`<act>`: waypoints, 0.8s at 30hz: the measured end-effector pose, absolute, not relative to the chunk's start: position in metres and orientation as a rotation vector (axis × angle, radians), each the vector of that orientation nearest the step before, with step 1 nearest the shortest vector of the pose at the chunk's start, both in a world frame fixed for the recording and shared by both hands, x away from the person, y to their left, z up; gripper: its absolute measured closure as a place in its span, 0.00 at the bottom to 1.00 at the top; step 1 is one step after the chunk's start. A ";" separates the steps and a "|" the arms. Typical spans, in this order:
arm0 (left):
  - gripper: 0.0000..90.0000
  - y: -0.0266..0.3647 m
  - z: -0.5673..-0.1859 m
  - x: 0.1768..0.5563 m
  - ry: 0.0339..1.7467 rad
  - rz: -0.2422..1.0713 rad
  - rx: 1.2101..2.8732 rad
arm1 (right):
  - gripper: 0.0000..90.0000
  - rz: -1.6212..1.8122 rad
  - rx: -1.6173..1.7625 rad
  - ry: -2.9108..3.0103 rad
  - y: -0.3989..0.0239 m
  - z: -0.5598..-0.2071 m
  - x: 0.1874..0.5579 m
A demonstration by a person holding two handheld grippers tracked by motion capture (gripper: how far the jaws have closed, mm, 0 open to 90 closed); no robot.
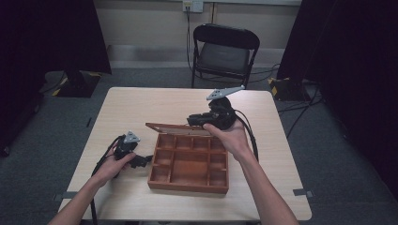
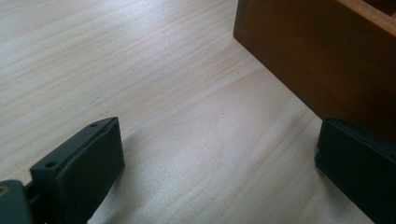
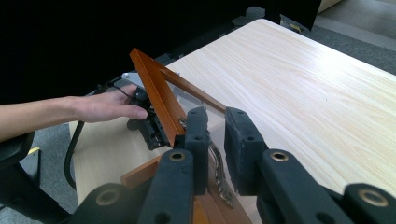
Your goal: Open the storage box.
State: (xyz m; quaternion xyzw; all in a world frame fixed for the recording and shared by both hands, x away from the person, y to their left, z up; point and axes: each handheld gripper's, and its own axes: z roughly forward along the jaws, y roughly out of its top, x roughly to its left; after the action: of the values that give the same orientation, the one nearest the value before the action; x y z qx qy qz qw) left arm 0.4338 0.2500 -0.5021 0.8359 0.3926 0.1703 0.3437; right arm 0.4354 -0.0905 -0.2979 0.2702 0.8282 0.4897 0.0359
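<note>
Brown wooden compartment box point(image 1: 189, 164) sits mid-table on the pale wood-grain tabletop point(image 1: 141, 105), with its wood-framed clear-pane lid point(image 1: 180, 128) partly raised at the far edge. Right gripper point(image 3: 215, 149) jaws are narrowly apart around the lid's front rail; can't tell if actually clamped. Left gripper point(image 2: 219, 172) is spread wide, empty, low on the table beside the box's left wall. Judgement: box is rigid w/ moderate weight, lid light but the pane prob fragile and the hinge free-swinging. Grip the frame rail, not the pane; brace the box wall w/ the left.
</note>
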 end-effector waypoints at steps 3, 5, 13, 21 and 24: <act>0.01 0.250 -0.502 0.434 1.020 0.443 2.171 | 0.89 1.507 0.833 2.544 -0.091 -0.298 0.436; 0.01 0.250 -0.502 0.434 1.020 0.443 2.171 | 0.89 1.510 0.833 2.544 -0.091 -0.298 0.436; 0.01 0.250 -0.502 0.434 1.020 0.442 2.171 | 0.89 1.522 0.838 2.539 -0.091 -0.299 0.436; 0.01 0.250 -0.502 0.434 1.020 0.442 2.170 | 0.90 1.526 0.839 2.538 -0.092 -0.300 0.435; 0.01 0.250 -0.502 0.434 1.020 0.442 2.171 | 0.90 1.522 0.834 2.544 -0.091 -0.299 0.435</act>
State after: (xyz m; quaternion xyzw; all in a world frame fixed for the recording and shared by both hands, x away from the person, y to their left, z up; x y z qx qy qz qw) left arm 0.4338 0.2500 -0.5021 0.8357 0.3928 0.1703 0.3440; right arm 0.4354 -0.0915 -0.2992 0.2707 0.8256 0.4942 0.0310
